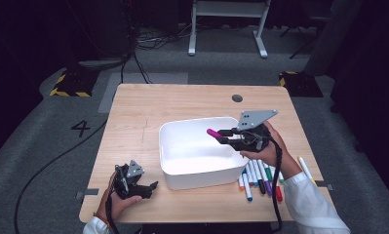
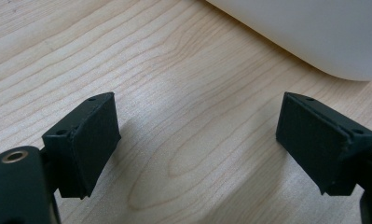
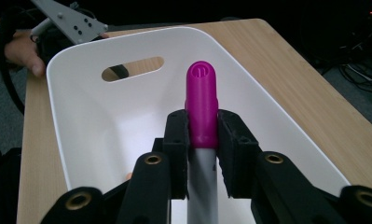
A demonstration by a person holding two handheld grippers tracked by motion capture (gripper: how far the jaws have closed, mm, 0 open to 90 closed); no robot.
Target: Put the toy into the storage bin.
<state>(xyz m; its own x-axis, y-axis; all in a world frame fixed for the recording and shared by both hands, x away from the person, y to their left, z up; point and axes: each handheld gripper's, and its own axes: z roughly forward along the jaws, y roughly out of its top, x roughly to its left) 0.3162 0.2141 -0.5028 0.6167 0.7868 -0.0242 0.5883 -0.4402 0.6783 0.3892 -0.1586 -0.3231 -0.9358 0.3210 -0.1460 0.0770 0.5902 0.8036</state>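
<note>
A white marker with a magenta cap point(image 3: 201, 100) is clamped between the pads of my right gripper point(image 3: 202, 128), cap pointing forward. In the high view that gripper point(image 1: 223, 136) hovers over the right side of the white bin point(image 1: 170, 168), the magenta marker point(image 1: 213, 132) aimed left over its hollow. The bin's inside looks bare. My left gripper point(image 1: 152, 187) rests on the table at the bin's near-left corner, held by a hand. Its jaws stand wide apart over bare wood, with nothing between the fingertips point(image 2: 88, 140).
Several capped markers point(image 1: 259, 178) in mixed colours lie in a row on the wooden table point(image 1: 133, 112) right of the bin's near corner. One more marker point(image 1: 305, 167) lies near the right edge. A dark round hole point(image 1: 237, 98) sits at the table's far side.
</note>
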